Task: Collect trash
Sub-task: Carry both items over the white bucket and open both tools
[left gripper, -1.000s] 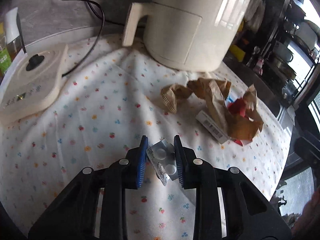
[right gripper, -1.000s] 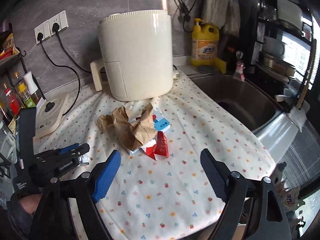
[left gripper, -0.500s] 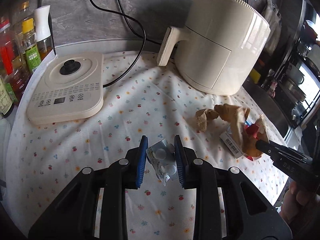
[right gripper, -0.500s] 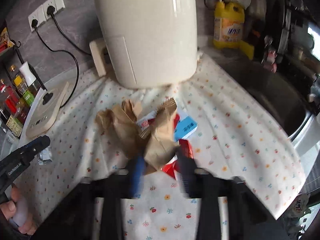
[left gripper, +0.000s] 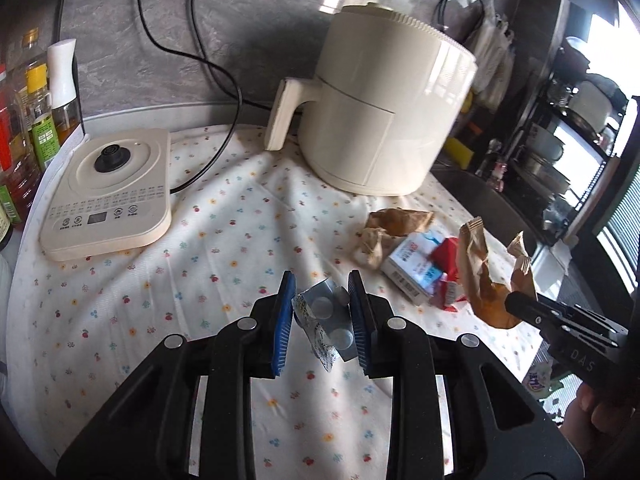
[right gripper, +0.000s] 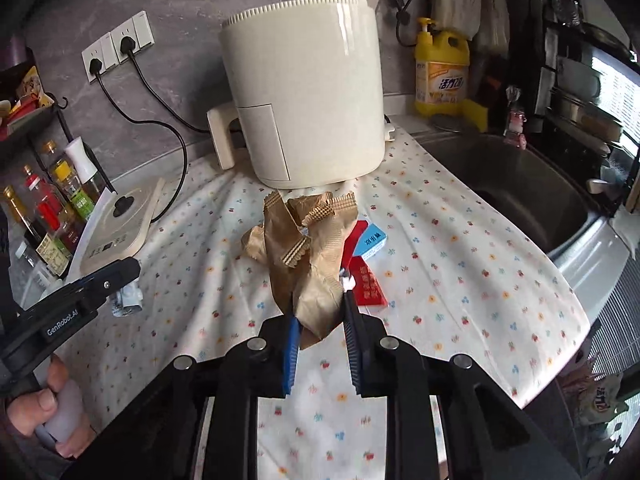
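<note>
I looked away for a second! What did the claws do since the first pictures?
The right claw was wide open; it moved in, shut on the brown bag and lifted it off the boxes. The left claw kept holding the pill pack. The air fryer stayed put.

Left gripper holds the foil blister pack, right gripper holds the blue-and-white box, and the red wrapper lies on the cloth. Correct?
Not quite. The right gripper is shut on the brown paper bag, as the right wrist view shows; the blue-and-white box lies on the cloth. The rest stands.
</note>
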{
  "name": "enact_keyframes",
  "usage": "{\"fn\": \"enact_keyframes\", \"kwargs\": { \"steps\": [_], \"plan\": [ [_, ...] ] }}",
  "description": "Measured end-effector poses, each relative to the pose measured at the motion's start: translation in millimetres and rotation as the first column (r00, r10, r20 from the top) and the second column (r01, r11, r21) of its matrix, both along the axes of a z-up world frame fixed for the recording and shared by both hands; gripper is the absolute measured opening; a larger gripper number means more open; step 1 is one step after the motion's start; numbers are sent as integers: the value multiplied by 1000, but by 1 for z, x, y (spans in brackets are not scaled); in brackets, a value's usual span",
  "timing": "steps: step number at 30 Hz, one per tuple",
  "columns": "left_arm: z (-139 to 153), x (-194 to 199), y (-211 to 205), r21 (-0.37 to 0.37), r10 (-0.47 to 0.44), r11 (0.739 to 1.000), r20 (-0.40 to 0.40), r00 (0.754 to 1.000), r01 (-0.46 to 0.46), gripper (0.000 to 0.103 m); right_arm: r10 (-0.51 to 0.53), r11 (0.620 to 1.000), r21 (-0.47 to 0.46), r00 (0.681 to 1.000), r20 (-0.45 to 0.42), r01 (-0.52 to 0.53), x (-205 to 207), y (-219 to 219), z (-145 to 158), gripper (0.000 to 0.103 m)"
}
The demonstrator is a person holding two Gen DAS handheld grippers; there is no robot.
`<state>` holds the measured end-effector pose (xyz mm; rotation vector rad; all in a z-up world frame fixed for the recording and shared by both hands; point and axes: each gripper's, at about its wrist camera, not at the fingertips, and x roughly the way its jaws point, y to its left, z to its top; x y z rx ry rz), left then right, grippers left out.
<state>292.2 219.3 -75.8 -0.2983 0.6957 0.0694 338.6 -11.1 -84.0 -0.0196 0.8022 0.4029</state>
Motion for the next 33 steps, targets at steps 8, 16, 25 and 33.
{"fn": "enact_keyframes", "kwargs": {
  "steps": [8, 16, 25, 33],
  "plan": [
    [4, -15, -21, -11, -90, 996, 42, 995, 90, 27, -79, 997, -16, 997, 16, 79, -47, -25, 8, 21],
    [7, -12, -69, -17, -217, 976, 69, 974, 218, 27, -167, 985, -31, 984, 56, 168, -80, -64, 20, 21],
    [17, -15, -166, 17, -379, 925, 94, 921, 379, 27, -293, 955, -7, 952, 84, 295, -120, -151, 25, 21],
    [10, -53, -251, -6, -417, 908, 64, 907, 418, 27, -362, 932, 10, 930, 61, 362, -169, -236, 13, 22]
  ]
}}
